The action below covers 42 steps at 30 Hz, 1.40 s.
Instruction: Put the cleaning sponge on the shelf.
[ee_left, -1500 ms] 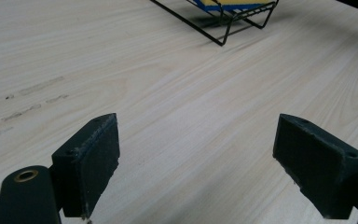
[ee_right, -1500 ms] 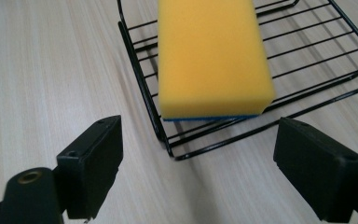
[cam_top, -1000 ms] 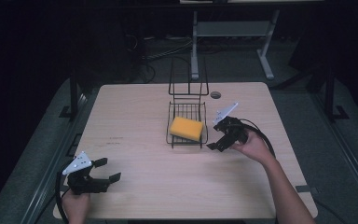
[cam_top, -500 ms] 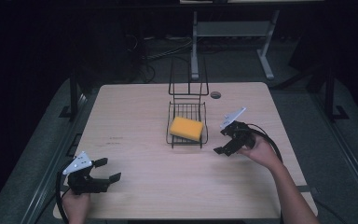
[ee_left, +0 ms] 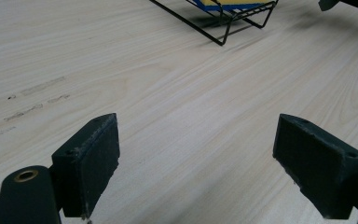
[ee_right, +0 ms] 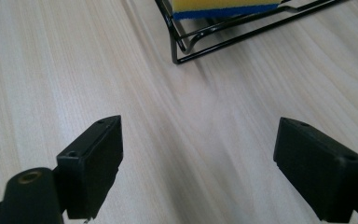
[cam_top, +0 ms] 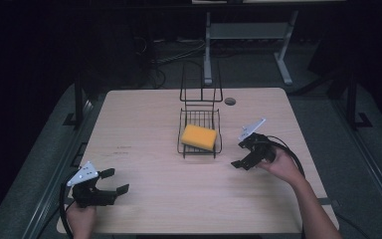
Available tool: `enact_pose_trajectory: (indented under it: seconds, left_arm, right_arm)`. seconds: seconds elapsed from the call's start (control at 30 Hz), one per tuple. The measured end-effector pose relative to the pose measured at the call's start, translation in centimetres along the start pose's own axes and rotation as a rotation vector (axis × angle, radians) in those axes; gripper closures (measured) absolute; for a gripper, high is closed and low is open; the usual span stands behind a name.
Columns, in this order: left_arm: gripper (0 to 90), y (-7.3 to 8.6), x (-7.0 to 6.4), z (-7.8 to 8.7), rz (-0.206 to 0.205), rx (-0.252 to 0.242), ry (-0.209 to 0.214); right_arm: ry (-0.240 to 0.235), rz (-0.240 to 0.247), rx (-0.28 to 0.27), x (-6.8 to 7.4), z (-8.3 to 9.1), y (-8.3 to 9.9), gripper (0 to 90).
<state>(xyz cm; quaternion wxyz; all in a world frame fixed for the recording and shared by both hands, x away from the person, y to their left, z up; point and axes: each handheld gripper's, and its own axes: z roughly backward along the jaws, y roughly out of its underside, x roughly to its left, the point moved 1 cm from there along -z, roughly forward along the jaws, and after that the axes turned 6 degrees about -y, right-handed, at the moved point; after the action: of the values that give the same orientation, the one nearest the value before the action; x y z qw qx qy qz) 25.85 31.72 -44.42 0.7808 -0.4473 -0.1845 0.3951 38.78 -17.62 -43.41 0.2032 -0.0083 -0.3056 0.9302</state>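
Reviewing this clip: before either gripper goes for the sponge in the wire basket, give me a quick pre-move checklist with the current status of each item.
1. Right gripper open and holding nothing: ok, jaws stand wide apart over bare table.
2. Left gripper open and holding nothing: ok, jaws wide apart.
3. Sponge seated in the wire basket: ok, it lies on the basket floor, slightly tilted.
4. Bare tabletop between right gripper and basket: ok.
5. Basket's tall handle out of the approach: ok, it rises at the far side.
6. Basket fixed to the table: cannot tell.
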Motion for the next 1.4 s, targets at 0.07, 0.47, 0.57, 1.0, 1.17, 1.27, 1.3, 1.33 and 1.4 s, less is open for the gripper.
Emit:
enact_pose_trajectory:
  seconds: [0.07, 0.47, 0.57, 1.0, 1.17, 1.27, 1.3, 1.33, 1.4]
  left_arm:
    - [14.1, 0.0, 0.0, 0.0, -0.001, 0.000, 0.000]
    - [14.1, 0.0, 0.0, 0.0, -0.002, 0.001, 0.000]
    - [14.1, 0.0, 0.0, 0.0, -0.001, 0.001, 0.000]
    - [14.1, 0.0, 0.0, 0.0, -0.003, 0.002, -0.001]
    - [14.1, 0.0, 0.0, 0.0, -0.002, 0.002, -0.001]
    - [14.1, 0.0, 0.1, 0.0, -0.002, 0.002, -0.002]
    - [14.1, 0.0, 0.1, 0.0, -0.003, 0.002, -0.001]
    - [14.1, 0.0, 0.1, 0.0, -0.003, 0.002, -0.001]
    - [14.1, 0.0, 0.1, 0.0, -0.002, 0.001, -0.001]
  right_arm:
    - [-0.001, -0.003, 0.002, 0.0, 0.0, 0.1, 15.4]
    - [0.001, -0.008, 0.007, 0.3, 0.2, 1.0, 15.4]
    - [0.000, -0.013, 0.010, 0.5, 0.2, 1.3, 15.4]
    - [-0.002, -0.021, 0.012, 1.0, 0.0, 2.4, 15.4]
    - [-0.001, -0.017, 0.016, 1.3, 0.0, 2.7, 15.4]
    - [0.000, -0.016, 0.013, 1.3, 0.0, 2.8, 15.4]
    - [-0.001, -0.021, 0.015, 1.4, 0.0, 3.0, 15.4]
    - [-0.001, -0.021, 0.015, 1.4, 0.0, 3.0, 15.4]
    - [-0.004, -0.018, 0.020, 1.4, 0.0, 3.1, 15.4]
